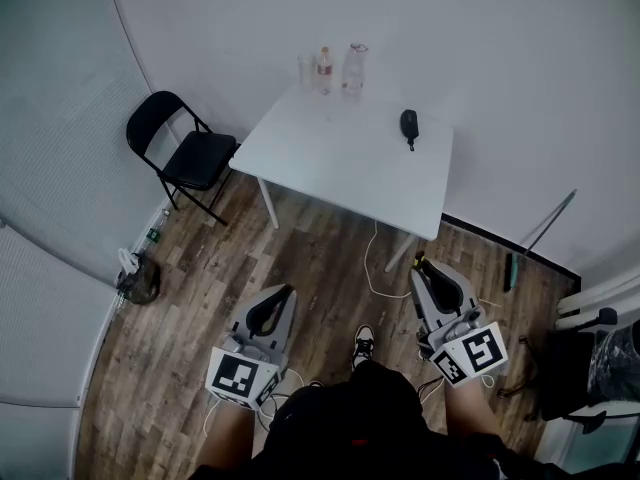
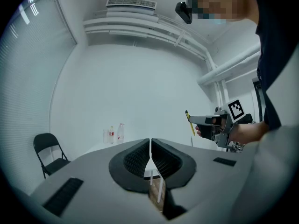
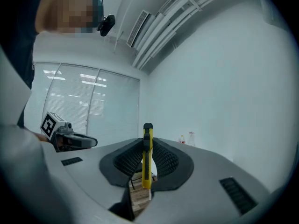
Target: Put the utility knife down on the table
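My right gripper (image 3: 146, 157) is shut on a yellow utility knife (image 3: 147, 155) with a black slider, held upright between the jaws; in the head view the right gripper (image 1: 432, 273) hangs over the wood floor, short of the white table (image 1: 330, 163). The knife (image 2: 189, 123) also shows as a yellow stick at the right gripper's tip in the left gripper view. My left gripper (image 2: 150, 157) has its jaws closed together on nothing, and in the head view the left gripper (image 1: 272, 306) is at lower left over the floor.
A black mouse-like object (image 1: 408, 123) lies on the table's far right. Bottles (image 1: 340, 68) stand at the table's far edge by the wall. A black folding chair (image 1: 185, 153) stands left of the table. A white cable (image 1: 372, 268) trails on the floor.
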A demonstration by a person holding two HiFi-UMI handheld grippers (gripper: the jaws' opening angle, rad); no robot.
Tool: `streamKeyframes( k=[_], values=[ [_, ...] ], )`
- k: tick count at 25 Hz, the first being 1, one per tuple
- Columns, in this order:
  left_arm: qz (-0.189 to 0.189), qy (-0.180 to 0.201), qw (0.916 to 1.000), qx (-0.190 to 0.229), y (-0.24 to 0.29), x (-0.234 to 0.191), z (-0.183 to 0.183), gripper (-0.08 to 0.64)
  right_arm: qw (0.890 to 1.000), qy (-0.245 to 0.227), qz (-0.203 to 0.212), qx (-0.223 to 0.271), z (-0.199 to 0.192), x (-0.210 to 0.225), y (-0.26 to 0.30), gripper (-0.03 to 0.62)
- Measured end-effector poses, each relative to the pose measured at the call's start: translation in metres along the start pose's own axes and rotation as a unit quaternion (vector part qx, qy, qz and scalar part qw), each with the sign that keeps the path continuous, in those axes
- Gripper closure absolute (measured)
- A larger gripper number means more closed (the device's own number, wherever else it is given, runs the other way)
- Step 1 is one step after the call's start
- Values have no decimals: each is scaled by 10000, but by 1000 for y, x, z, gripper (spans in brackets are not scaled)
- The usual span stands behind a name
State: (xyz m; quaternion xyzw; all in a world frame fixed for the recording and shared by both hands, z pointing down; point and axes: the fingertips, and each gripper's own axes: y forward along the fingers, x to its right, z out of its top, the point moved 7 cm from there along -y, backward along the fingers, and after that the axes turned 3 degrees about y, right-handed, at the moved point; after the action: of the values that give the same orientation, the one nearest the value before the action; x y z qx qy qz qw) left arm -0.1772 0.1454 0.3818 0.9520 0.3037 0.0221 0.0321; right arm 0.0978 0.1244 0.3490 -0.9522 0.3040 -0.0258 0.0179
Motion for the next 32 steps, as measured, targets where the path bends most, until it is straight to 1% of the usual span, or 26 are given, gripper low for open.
streamKeyframes(
  k=[3, 9, 16, 20, 22, 24, 26, 29, 32],
  values=[
    [59, 56, 10000, -25, 28, -9, 6, 529, 10000, 41, 53, 48, 2, 26, 20, 518],
    [121, 122, 9998, -56, 99, -15, 23, 529, 9998, 143, 108, 40, 5, 92, 55, 518],
    [253, 155, 9993, -230, 179, -7, 32, 529, 9992, 333, 212, -21, -2, 177, 79, 518],
    [371, 209, 9983, -390, 211, -7, 31, 529, 9992, 271, 271, -84, -10, 215, 92, 518],
    [444, 139, 9979, -442, 223, -14, 29, 529, 9991, 305, 290, -98, -14, 228, 102, 518],
    [441, 9, 9979, -481, 234, -20, 26, 529, 9989, 354, 298, -115, -19, 236, 111, 518],
    [381, -49, 9979, -523, 244, -24, 24, 529, 9987, 406, 270, -162, -23, 240, 117, 518],
    [228, -38, 9983, -541, 256, -32, 22, 529, 9986, 437, 166, -249, -28, 243, 125, 518],
    [78, -40, 9986, -518, 266, -50, 18, 529, 9987, 393, -13, -324, -31, 242, 136, 518]
  ],
)
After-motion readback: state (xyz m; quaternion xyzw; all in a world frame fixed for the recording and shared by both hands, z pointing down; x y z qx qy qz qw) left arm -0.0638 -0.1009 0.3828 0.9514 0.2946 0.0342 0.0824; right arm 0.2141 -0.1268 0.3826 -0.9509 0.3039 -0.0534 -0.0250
